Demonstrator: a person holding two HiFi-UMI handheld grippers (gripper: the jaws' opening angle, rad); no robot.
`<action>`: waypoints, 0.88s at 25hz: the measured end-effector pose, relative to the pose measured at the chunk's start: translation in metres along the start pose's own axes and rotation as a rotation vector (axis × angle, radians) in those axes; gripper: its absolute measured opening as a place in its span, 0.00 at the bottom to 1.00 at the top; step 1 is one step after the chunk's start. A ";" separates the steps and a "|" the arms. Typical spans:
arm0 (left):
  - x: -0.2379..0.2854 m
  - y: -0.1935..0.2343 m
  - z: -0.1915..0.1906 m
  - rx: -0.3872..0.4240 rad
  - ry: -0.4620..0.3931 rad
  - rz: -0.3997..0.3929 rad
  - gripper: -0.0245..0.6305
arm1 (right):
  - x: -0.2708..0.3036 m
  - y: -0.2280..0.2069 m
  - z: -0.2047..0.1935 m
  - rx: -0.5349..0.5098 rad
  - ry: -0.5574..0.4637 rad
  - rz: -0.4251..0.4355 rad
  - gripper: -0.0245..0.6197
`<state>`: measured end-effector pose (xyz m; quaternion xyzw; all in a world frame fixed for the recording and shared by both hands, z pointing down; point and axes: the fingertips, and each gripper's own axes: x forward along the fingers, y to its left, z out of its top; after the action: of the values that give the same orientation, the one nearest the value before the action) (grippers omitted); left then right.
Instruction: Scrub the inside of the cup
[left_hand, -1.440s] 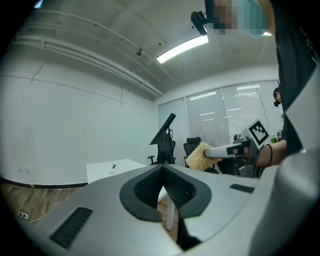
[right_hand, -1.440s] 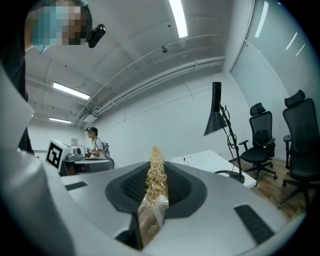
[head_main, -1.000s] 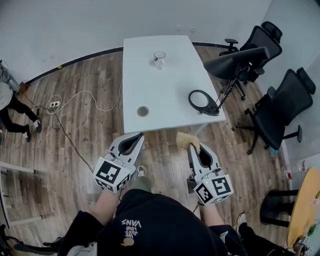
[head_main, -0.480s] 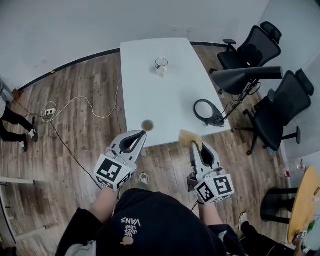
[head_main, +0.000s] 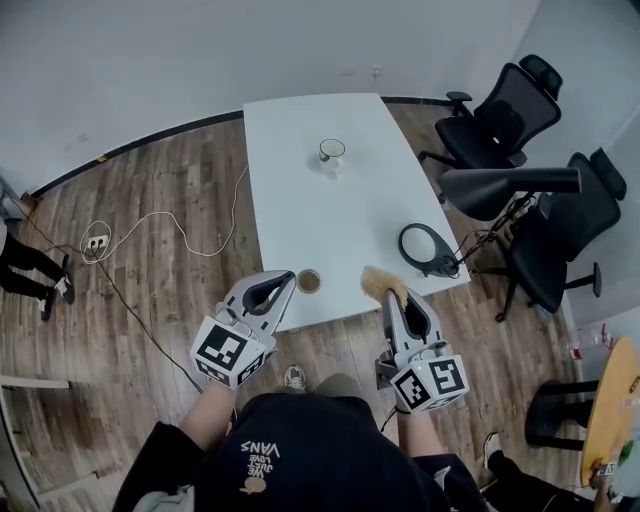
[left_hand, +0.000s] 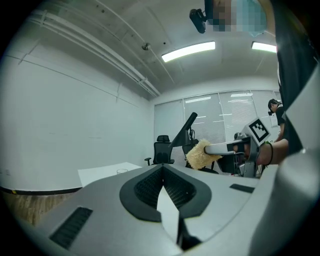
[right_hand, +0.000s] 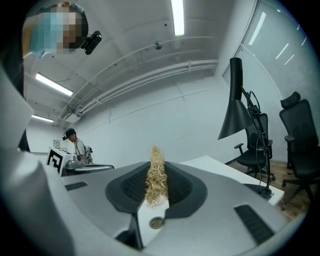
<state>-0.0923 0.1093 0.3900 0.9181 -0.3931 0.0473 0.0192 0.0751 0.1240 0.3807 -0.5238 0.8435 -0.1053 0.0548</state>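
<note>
head view: white table (head_main: 330, 210), wood floor (head_main: 160, 200); left gripper (head_main: 284, 276) clenched; right gripper (head_main: 393, 298) grasping scrubber (head_main: 377, 280).

Left gripper (head_main: 284, 277) pointed level toward the far side, jaws together, empty; right gripper (head_main: 389, 296), level, clamped a fibrous scrubber (head_main: 379, 280).

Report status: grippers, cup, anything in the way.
Left gripper shut, empty. Right gripper shut on scrubber. Cup upright, far end of table, untouched. Small round disc at near edge.
</note>
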 end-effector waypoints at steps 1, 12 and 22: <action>0.002 0.002 -0.001 -0.003 0.002 -0.004 0.05 | 0.003 -0.001 0.000 -0.001 0.002 0.000 0.15; 0.039 0.031 -0.005 -0.014 0.017 0.019 0.05 | 0.051 -0.029 0.004 0.014 0.011 0.026 0.15; 0.098 0.071 0.007 0.004 0.013 0.050 0.05 | 0.114 -0.068 0.018 0.018 0.008 0.071 0.15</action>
<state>-0.0760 -0.0101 0.3933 0.9077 -0.4158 0.0544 0.0186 0.0873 -0.0094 0.3814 -0.4925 0.8609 -0.1130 0.0598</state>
